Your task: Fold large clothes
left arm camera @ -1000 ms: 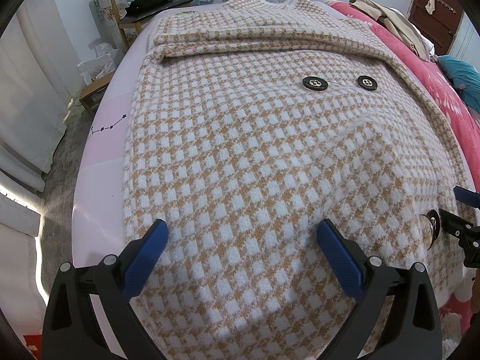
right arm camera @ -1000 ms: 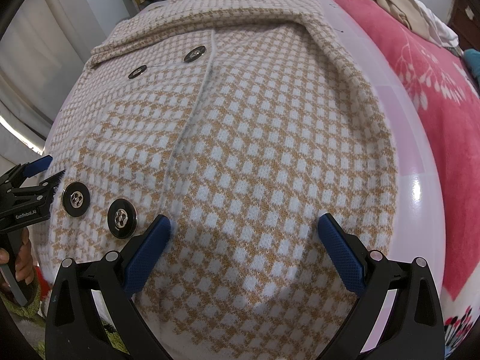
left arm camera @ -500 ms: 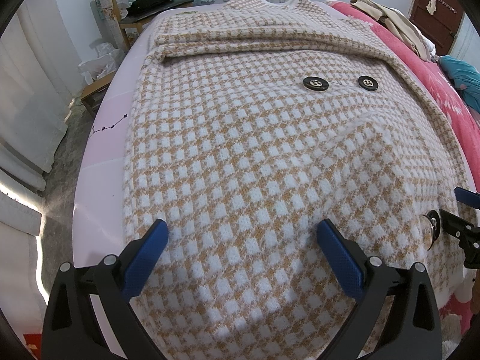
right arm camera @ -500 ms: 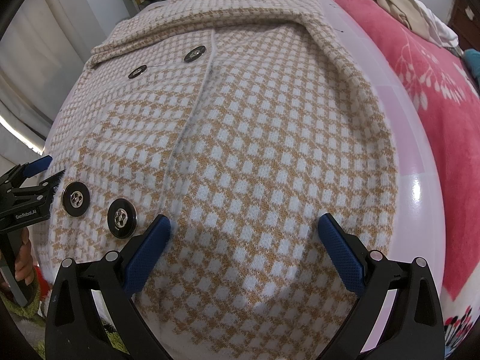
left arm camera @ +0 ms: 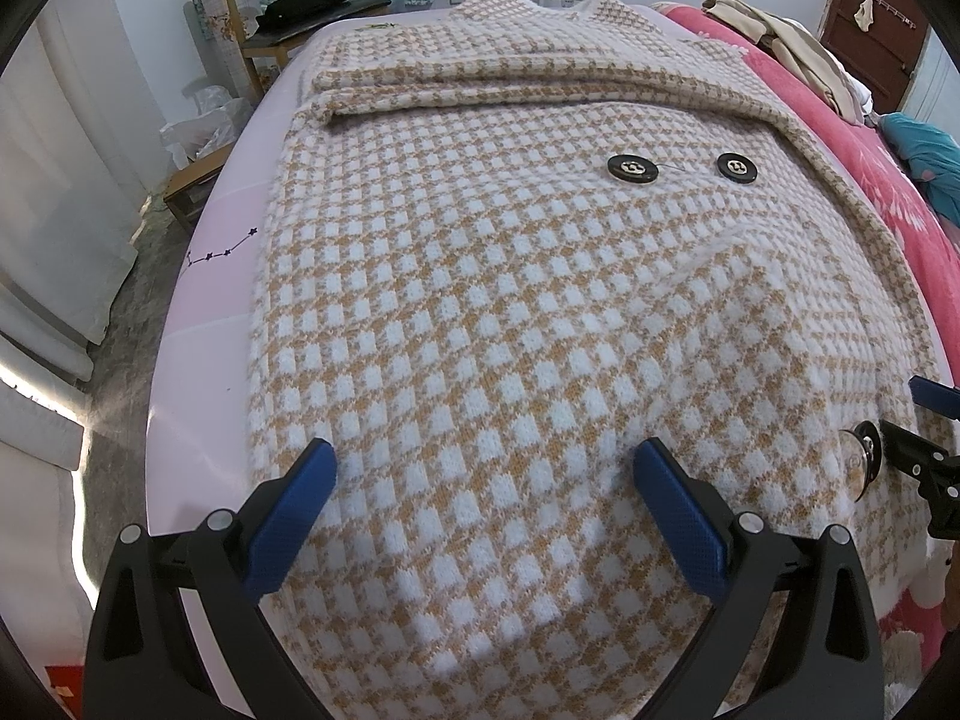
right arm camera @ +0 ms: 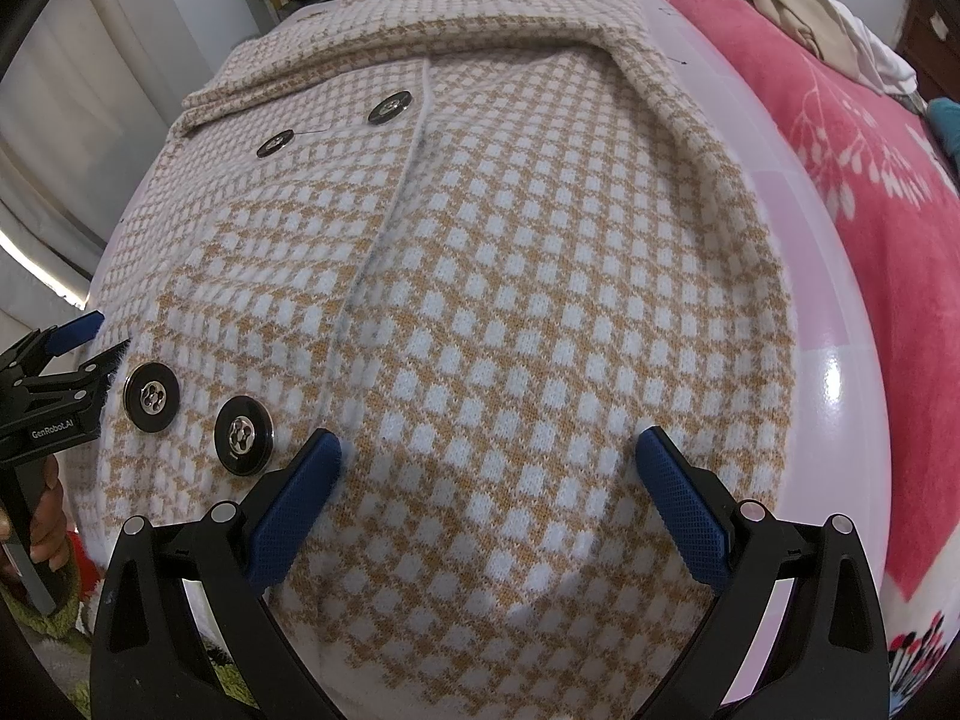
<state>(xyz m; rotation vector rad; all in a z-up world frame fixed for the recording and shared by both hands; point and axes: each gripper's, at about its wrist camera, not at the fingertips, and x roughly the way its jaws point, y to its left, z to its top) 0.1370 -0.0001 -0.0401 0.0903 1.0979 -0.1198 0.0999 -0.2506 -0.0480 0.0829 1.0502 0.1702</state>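
A tan-and-white houndstooth coat [left arm camera: 480,312] [right arm camera: 510,276] lies flat, front up, on a pink table, collar at the far end and both sleeves folded across the chest. Black buttons [left arm camera: 631,168] sit in pairs; two more buttons [right arm camera: 243,435] lie near the hem. My left gripper [left arm camera: 483,468] hovers open over the hem's left half, blue fingers [left arm camera: 294,507] apart, nothing between them. My right gripper [right arm camera: 489,462] stands open over the hem's right half. Each gripper shows at the other view's edge.
The pink table [left arm camera: 204,312] edge runs along the coat's left side; its glossy rim [right arm camera: 840,372] shows on the right. A red floral blanket [right arm camera: 870,138] with piled clothes [right arm camera: 798,6] lies further right. A wooden chair [left arm camera: 282,6] stands beyond the far corner.
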